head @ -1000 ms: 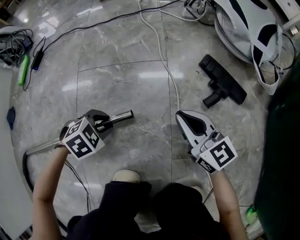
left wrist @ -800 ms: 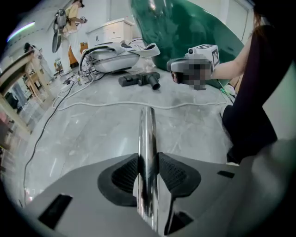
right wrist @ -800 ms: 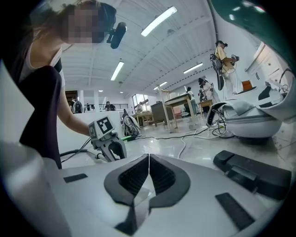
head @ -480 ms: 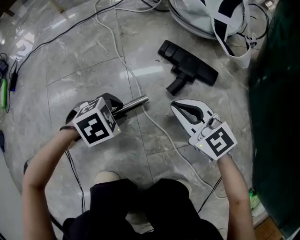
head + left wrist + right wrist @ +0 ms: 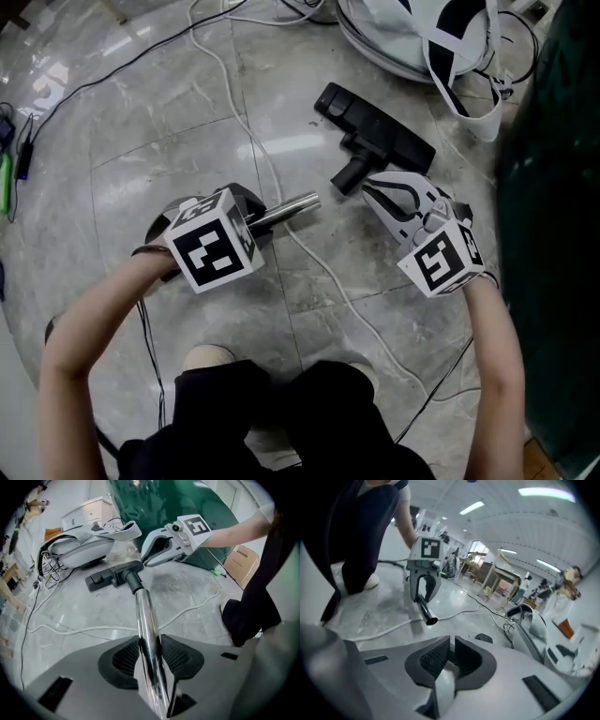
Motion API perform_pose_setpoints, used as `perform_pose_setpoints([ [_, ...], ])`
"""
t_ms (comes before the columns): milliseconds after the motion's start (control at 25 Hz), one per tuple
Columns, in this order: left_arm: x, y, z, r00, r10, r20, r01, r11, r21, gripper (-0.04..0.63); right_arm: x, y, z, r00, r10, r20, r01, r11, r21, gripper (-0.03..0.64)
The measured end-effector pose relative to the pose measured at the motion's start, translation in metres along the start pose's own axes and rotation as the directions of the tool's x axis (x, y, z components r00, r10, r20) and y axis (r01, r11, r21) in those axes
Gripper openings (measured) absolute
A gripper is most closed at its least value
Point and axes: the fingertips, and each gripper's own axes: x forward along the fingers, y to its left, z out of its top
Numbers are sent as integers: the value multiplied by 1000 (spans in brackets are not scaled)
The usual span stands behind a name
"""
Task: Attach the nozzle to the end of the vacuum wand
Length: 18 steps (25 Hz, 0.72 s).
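The black floor nozzle [image 5: 384, 139] lies on the grey marble floor, its neck [image 5: 351, 174] pointing down-left. My left gripper [image 5: 261, 218] is shut on the chrome vacuum wand [image 5: 289, 208], whose open end sits a short way left of the nozzle's neck. In the left gripper view the wand [image 5: 146, 620] runs up between the pads toward the nozzle [image 5: 114, 576]. My right gripper [image 5: 371, 185] is shut and empty, its tips just right of the neck. The right gripper view shows its pads [image 5: 436, 658] together, with the wand's open end [image 5: 428, 615] ahead in the left gripper [image 5: 423, 581].
A white cable [image 5: 272, 187] snakes across the floor under the wand. The white vacuum body [image 5: 412, 37] with straps lies beyond the nozzle. A large dark green object [image 5: 553, 187] stands at the right. A black cable [image 5: 112, 75] crosses the upper left. My shoes [image 5: 214, 358] are below.
The left gripper carried the wand to the right, toward the nozzle. The right gripper rolled and moved up to the nozzle's neck, still shut.
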Motion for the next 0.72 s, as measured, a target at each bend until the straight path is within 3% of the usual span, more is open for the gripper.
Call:
perform_pose_setpoints([
  [120, 3, -2, -1, 1000, -2, 3, 2, 1000, 8, 149, 11, 2, -17, 985, 57, -165, -101, 957, -272, 68],
  [240, 7, 0, -4, 1000, 4, 2, -4, 1000, 15, 149, 22, 6, -33, 949, 96, -299, -229, 864, -449, 178],
  [320, 8, 2, -5, 1000, 0, 8, 0, 1000, 12, 149, 30, 8, -40, 933, 86, -350, -276, 795, -540, 207],
  [720, 6, 13, -7, 1000, -4, 19, 4, 1000, 9, 149, 73, 2, -66, 899, -10, -437, -351, 581, -734, 210],
])
